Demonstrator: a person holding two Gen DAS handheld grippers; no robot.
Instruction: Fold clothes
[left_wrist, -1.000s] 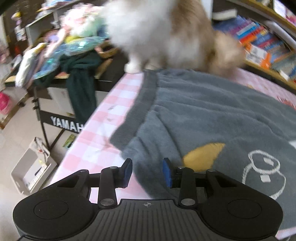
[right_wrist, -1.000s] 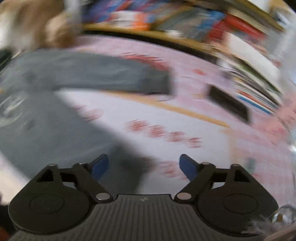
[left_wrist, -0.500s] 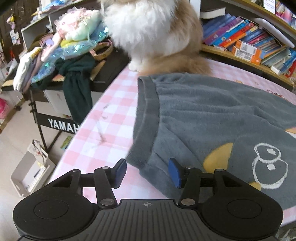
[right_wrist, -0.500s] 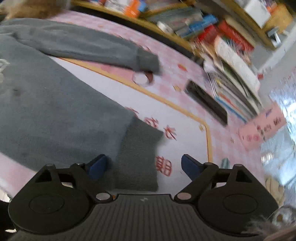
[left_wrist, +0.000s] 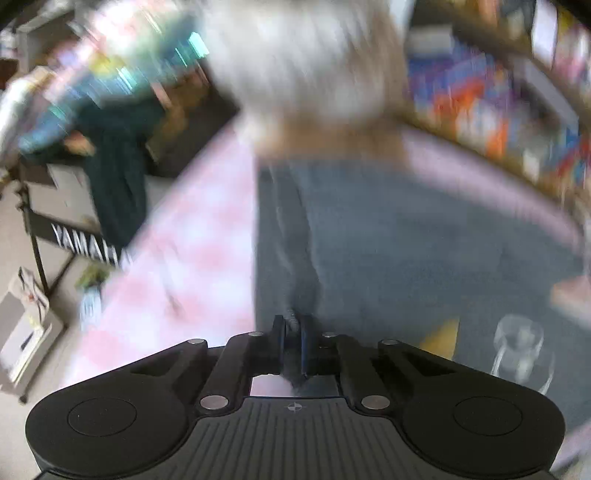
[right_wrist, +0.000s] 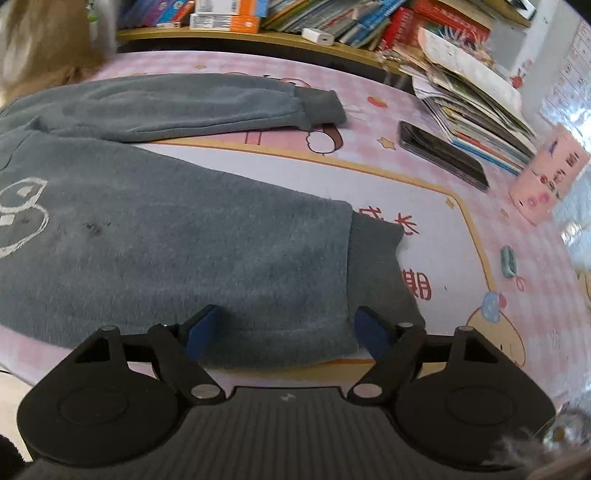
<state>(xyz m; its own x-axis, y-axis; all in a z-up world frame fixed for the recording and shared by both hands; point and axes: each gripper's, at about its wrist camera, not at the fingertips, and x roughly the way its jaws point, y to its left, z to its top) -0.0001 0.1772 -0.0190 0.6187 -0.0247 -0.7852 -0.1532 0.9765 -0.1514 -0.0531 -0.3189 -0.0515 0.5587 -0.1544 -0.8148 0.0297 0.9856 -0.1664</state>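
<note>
Left wrist view: my left gripper (left_wrist: 292, 341) has gone from fingers apart half a second ago to clamped together on the waistband corner of the grey fleece trousers (left_wrist: 388, 240), near the table's left edge; the whole view is now motion-blurred, so I judge I am lifting or pulling
Far end: a fluffy cat (left_wrist: 306, 62) sits at the table's far edge, touching or just beside the waistband, too blurred to tell which
Right wrist view: my right gripper (right_wrist: 284, 328) has its fingers spread wide, straddling the near trouser leg just short of its ribbed cuff (right_wrist: 376, 273), at the table's near edge; half a second ago it sat a little further back from the cuff
Trousers: spread flat on the pink tablecloth (right_wrist: 461, 147), legs apart, the other leg along the far side
Phone: a dark phone (right_wrist: 439, 155) lies well apart, near the right edge
Meaning: one end is gripped and the other only bracketed, so a fold looks near; the right fingers need to close on cloth
</note>
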